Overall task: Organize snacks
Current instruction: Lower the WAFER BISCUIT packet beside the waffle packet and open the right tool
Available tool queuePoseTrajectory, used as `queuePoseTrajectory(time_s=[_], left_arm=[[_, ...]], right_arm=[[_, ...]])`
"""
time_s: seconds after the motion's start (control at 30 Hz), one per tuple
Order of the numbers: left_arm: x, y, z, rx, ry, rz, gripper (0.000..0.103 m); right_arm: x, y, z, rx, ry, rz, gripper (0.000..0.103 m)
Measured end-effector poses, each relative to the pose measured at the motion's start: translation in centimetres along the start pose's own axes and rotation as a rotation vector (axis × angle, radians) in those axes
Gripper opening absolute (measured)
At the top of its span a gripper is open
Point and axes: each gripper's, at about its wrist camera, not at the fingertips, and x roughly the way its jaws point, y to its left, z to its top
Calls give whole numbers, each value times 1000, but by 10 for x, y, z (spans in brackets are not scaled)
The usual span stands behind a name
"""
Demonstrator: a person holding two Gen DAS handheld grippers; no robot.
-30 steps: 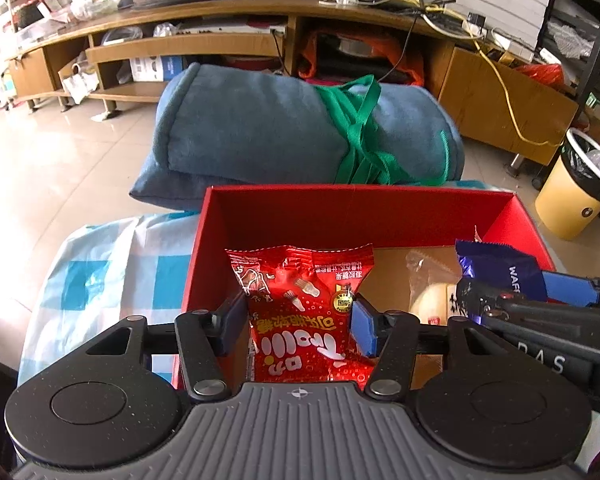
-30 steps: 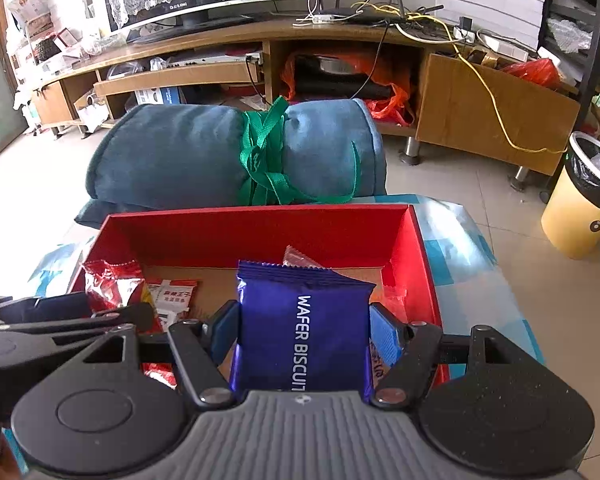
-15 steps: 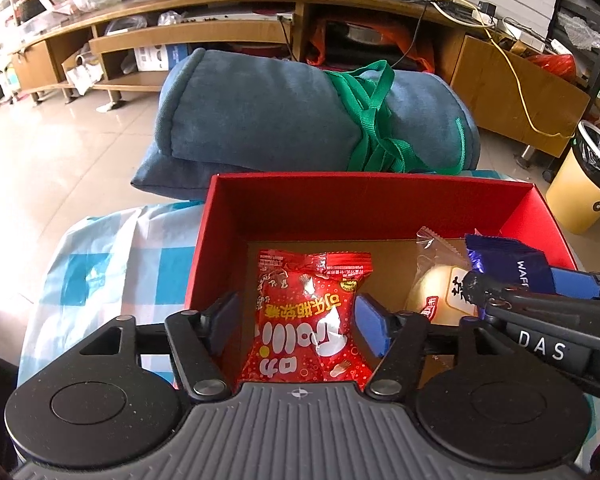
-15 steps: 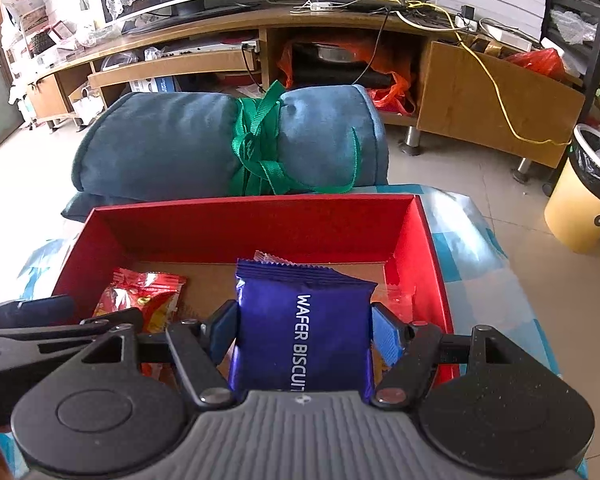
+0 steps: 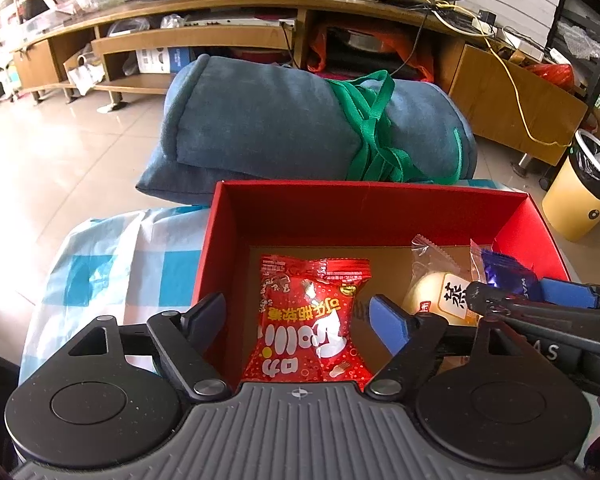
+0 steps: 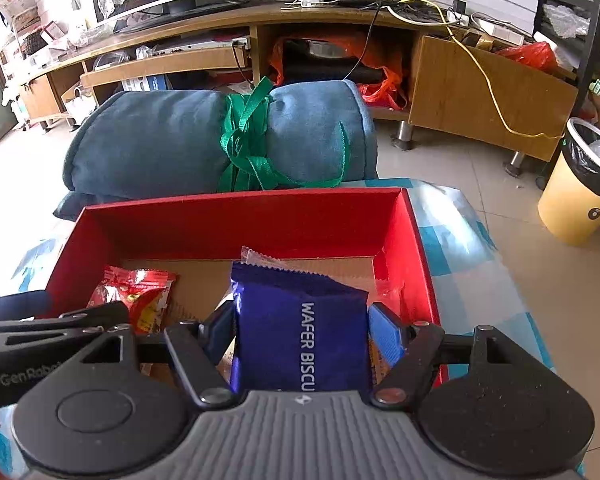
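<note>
Red box (image 5: 364, 216), centre frame: red candy packet (image 5: 312, 320) deposited, left gripper (image 5: 300, 316) jaws opening clear of it. Blue wafer packet (image 6: 300, 332) apparently clamped in right gripper (image 6: 300, 332), undelivered.

Bright daylight, floor glare at left, fisheye-bent edges, corners perhaps slightly soft
</note>
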Motion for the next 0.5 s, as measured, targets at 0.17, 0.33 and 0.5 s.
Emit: queuePoseTrajectory(time_s=[0.17,0.33,0.5], left_arm=[[-3,2,1,-9,-2,-8,86],[-5,3,0,-4,-5,-11,86],[-6,7,0,-11,-6,-13,86]], right_arm=[[-1,-4,0,14,-2,-10,67],[-5,-11,2,41,-9,-9,67],[-6,-18,3,53,-13,-32,67]])
